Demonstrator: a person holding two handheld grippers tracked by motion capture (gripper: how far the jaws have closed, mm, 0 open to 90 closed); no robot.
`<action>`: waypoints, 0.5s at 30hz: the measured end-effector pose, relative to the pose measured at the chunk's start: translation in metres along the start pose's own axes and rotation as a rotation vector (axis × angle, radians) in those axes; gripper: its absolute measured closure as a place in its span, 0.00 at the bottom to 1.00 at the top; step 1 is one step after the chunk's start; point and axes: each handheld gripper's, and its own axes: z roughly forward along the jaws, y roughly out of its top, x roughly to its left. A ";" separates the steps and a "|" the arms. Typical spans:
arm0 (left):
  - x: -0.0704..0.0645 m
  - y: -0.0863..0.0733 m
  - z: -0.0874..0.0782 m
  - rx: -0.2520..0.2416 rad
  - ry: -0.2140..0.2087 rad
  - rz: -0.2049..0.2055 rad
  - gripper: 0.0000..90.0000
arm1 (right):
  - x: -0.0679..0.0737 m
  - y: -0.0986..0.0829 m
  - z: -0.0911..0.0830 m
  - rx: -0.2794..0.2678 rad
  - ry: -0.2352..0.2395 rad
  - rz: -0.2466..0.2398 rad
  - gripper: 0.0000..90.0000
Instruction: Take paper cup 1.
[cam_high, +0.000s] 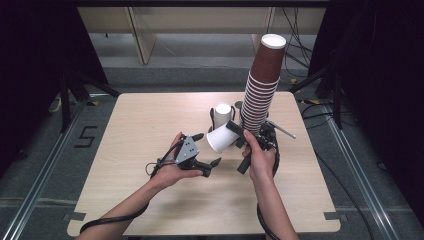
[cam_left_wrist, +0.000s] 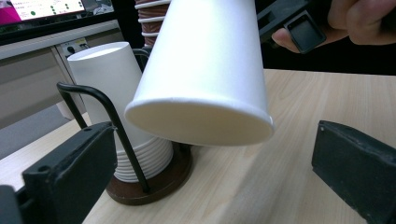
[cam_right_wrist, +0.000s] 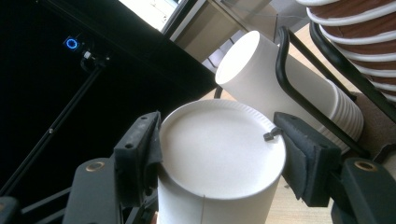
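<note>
Our right gripper is clamped on the base end of a white cup, tilting its mouth away from the holder. Our left gripper waits nearer us, jaws apart, likely to take it.

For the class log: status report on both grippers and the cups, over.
Right gripper shut on white cup, held tilted above table. Left gripper open, short of cup's rim. White stack and brown stack close behind.

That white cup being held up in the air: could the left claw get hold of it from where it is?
Probably yes. The left claw is open, and the white cup, gripped by the right claw, hangs just ahead with nothing between.
</note>
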 end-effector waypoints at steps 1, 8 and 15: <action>0.000 0.001 0.001 -0.003 0.001 0.001 0.00 | 0.000 0.000 0.000 0.002 -0.005 -0.003 0.40; 0.002 0.003 0.004 -0.009 0.006 0.001 0.00 | 0.000 -0.001 -0.002 0.006 0.001 0.000 0.40; 0.001 0.004 0.008 -0.018 0.000 0.000 0.00 | 0.001 -0.003 -0.003 0.018 0.009 0.037 0.40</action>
